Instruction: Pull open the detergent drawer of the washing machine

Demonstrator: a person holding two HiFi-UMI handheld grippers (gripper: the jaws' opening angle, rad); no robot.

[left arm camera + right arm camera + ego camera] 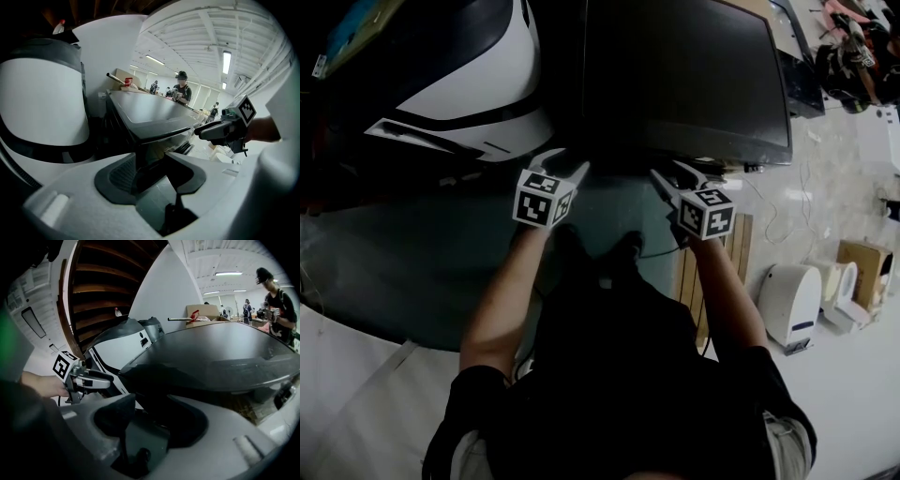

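Claws left (566,165), right (675,175), empty by dark machine (684,75)

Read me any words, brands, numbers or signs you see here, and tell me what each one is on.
No readable text in any view.
Cubes of the left gripper and right gripper: black-and-white square patterns only, no letters.
On the cardboard box: any print is too small to read.
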